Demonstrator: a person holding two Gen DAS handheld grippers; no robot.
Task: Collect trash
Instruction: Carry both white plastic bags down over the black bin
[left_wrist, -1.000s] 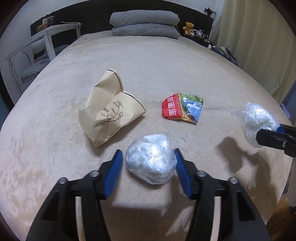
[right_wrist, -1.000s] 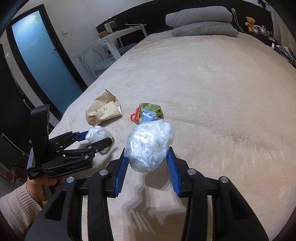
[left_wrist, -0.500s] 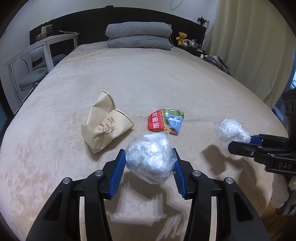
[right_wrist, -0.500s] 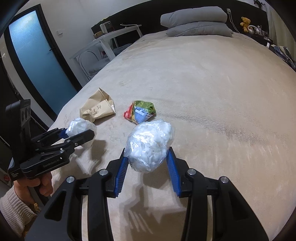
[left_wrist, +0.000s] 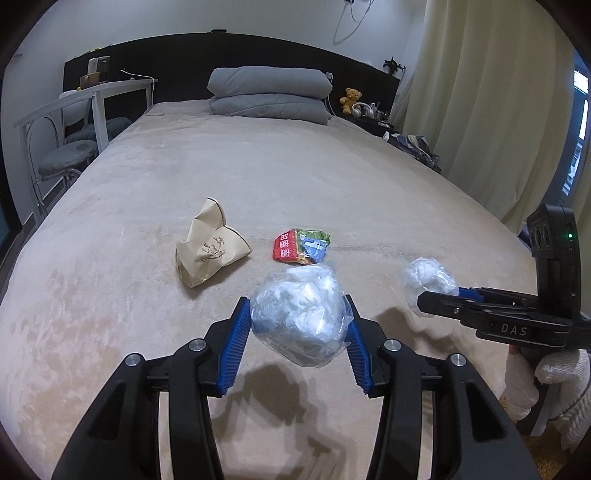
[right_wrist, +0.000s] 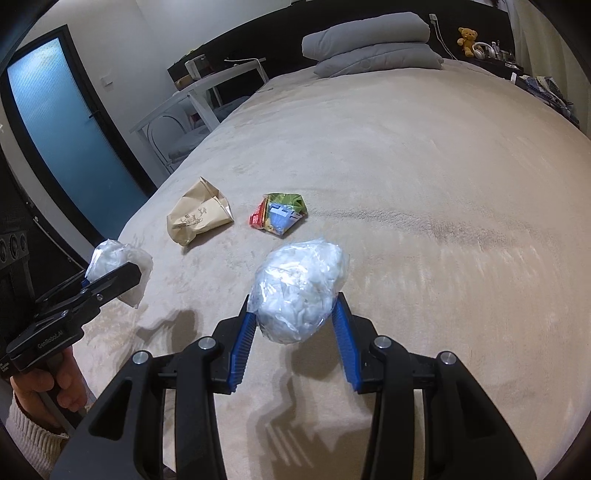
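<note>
Both wads of clear plastic now hang above the bed (left_wrist: 332, 177), lifted since a second ago: the left tongs (left_wrist: 297, 325) closed on one plastic wad (left_wrist: 299, 314), the right tongs (right_wrist: 293, 314) closed on the other wad (right_wrist: 301, 288). Left behind, farther up the bed, lie a brown paper bag (left_wrist: 210, 247) printed with bamboo and a red-and-green snack wrapper (left_wrist: 301, 246) bearing characters too small to read; "DAS" shows on the right tool, "GenRobot.AI" on the left
</note>
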